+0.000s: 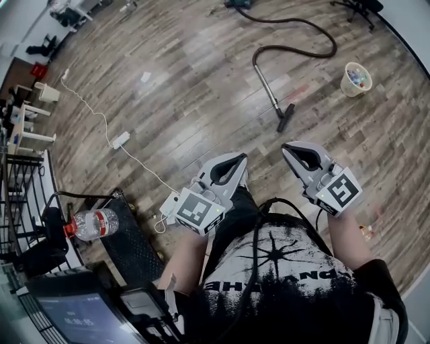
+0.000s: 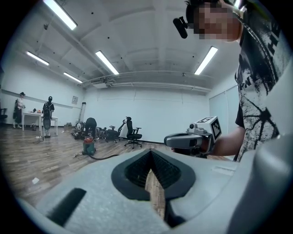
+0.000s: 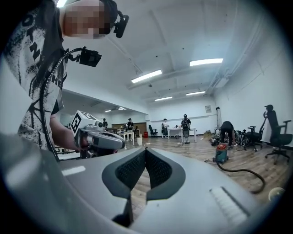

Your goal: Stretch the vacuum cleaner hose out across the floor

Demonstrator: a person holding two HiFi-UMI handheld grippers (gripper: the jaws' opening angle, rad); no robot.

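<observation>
The wooden floor [image 1: 201, 80] fills the head view. At 12 o'clock from the person stands the vacuum [image 1: 240, 3], cut off by the top edge. The left gripper view shows it as a red-topped canister far across the room.

The black hose [image 1: 306, 30] leaves the vacuum toward 1 o'clock, bends round in a loop and comes back to a rigid tube [image 1: 267, 87]. The tube lies on the floor and ends in the nozzle [image 1: 286, 117], the part nearest the claws. The hose lies curled, not drawn out straight, and is well apart from both claws.

In the left gripper view an office chair [image 2: 132, 132] stands at 3 o'clock of the vacuum, near the far wall. In the head view a pale bin [image 1: 355, 78] with coloured bits inside stands at 2 o'clock of the nozzle.

The left claw [image 1: 240, 158] and the right claw [image 1: 287, 146] are held side by side above the floor, both pointing toward 12 o'clock, at the nozzle. In each claw's own view the jaws meet at the tips with nothing between them. Only floor shows through the gap behind the pads.

A white cable [image 1: 101, 121] trails across the floor at 10 o'clock of the left claw, with a power strip [image 1: 120, 140] on it. A red-capped bottle [image 1: 94, 224] rests at 8 o'clock, beside dark gear.
</observation>
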